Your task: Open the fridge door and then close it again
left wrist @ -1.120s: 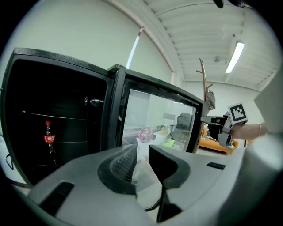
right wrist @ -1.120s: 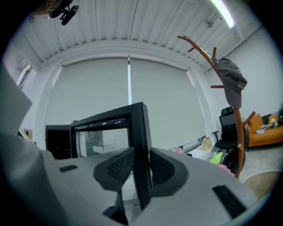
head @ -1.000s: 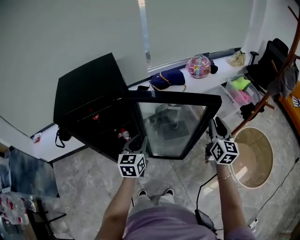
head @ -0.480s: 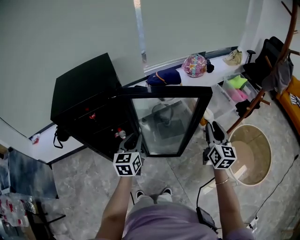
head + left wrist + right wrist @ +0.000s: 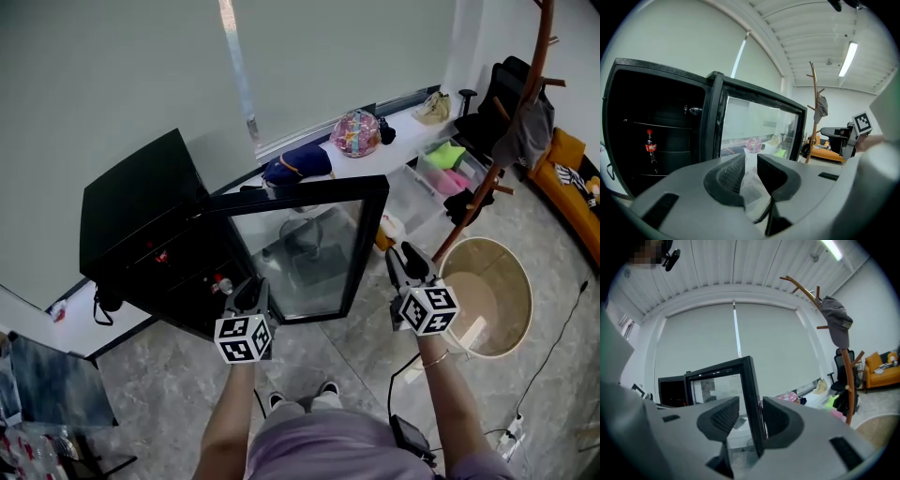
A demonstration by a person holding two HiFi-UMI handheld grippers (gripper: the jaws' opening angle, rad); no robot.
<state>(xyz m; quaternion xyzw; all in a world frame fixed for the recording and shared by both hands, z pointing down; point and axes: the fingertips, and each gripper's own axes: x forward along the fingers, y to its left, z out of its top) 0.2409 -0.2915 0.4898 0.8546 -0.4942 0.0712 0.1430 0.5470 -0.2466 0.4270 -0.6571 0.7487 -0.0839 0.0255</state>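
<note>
1. Right gripper [image 5: 401,260] had its jaws apart around the free edge of the fridge door [image 5: 300,248], probably to guide it without clamping.
2. Left gripper [image 5: 253,289] hovered empty at 7 o'clock of the door, jaws slightly apart.
3. The door stood open at 12 o'clock, long axis upright, free edge pointing to 3 o'clock, with the fridge [image 5: 131,202] at 10 o'clock.

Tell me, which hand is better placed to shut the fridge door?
Probably right. The right tongs sit by the free edge of the open fridge door, its frame lined up between their open jaws. The left tongs face the glass near the hinge side, giving less leverage.
</note>
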